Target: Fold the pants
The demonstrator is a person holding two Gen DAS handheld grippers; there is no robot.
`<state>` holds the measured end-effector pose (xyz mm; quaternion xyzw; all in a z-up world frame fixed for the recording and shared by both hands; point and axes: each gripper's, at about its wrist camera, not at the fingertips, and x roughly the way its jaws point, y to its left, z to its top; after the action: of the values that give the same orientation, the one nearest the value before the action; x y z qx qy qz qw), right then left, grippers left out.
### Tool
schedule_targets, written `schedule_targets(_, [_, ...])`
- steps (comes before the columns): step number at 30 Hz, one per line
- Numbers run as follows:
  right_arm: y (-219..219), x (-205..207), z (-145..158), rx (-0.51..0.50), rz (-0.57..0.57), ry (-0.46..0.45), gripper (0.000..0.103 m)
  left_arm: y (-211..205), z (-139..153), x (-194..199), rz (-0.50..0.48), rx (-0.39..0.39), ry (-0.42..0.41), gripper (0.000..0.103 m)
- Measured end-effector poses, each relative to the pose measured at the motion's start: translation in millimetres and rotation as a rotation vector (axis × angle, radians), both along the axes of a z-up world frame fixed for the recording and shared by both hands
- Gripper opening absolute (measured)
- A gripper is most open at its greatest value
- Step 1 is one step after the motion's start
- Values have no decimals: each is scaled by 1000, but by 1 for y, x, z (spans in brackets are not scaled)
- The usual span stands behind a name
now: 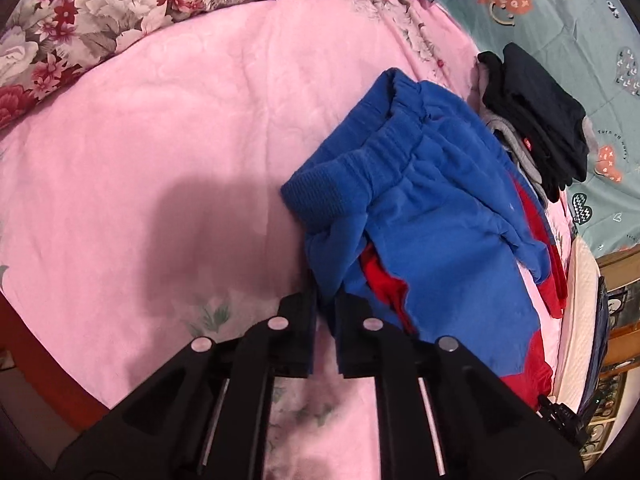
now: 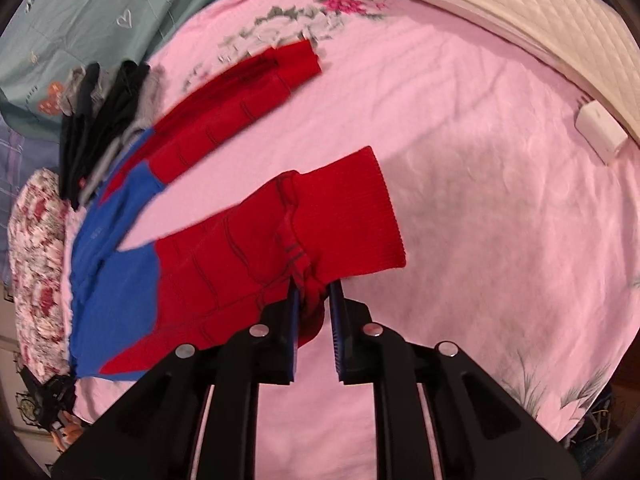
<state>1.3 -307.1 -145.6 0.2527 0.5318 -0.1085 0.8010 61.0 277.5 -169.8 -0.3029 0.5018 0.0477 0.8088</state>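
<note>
Pinching blue-and-red pants [image 1: 432,216] at two ends over a pink bedspread [image 1: 160,140].

Clamped narrowly on a blue fold near the waistband, left gripper [image 1: 325,300] low over the bed, fabric edge partly hidden between the fingers [image 1: 298,320]. Closed on bunched red cloth just behind a ribbed leg cuff [image 2: 352,216], right gripper [image 2: 313,292] angled along the leg, exact bite hard to make out. Spread across the bedspread, pants with waist bunched and both red legs stretched apart. Beside the waistband, dark folded clothes [image 1: 536,120], blurred in the right wrist view. Cut off at frame edges: floral quilt [image 1: 80,20], teal sheet [image 1: 560,20], cream quilted pad [image 2: 500,12], small white box [image 2: 600,132].
</note>
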Motion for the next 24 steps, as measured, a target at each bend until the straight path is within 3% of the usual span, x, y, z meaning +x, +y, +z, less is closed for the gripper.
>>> schedule_targets(2, [1,-3,2,-45,1,-5,39,0,15,-8,18,43,-18,45])
schedule_targets(3, [1,-4,6,-92,-12,9,52,-1,25,-11,27,80,-45,51])
schedule_targets(4, [0,-5,16,-156,-33,-5,53,-1,37,-14,32,120,-77,54])
schedule_targets(6, [-6,-1,35,-209,-49,-57,58,-6,62,-8,5,177,-124,54])
schedule_targets(9, [-17,33,56,-143,-13,-142,62,-17,79,37,-112,139,-129,56])
schedule_targets(12, [-30,99,50,57,55,-159,62,-28,73,95,-218,109,-91,56])
schedule_targets(15, [-39,156,29,88,28,-101,62,-45,47,155,-306,103,-17,52])
schedule_targets(16, [-39,170,22,84,24,-85,62,-49,37,169,-322,111,9,45])
schedule_targets(17, [-42,184,16,88,20,-72,61,-53,25,183,-341,126,45,36])
schedule_targets(19, [-43,201,3,108,29,-45,57,-58,9,197,-366,151,97,31])
schedule_targets(22, [-44,210,-9,91,40,-22,16,-59,2,211,-362,174,114,29])
schedule_targets(24, [-39,213,-15,64,67,-20,9,-58,3,218,-342,199,123,22])
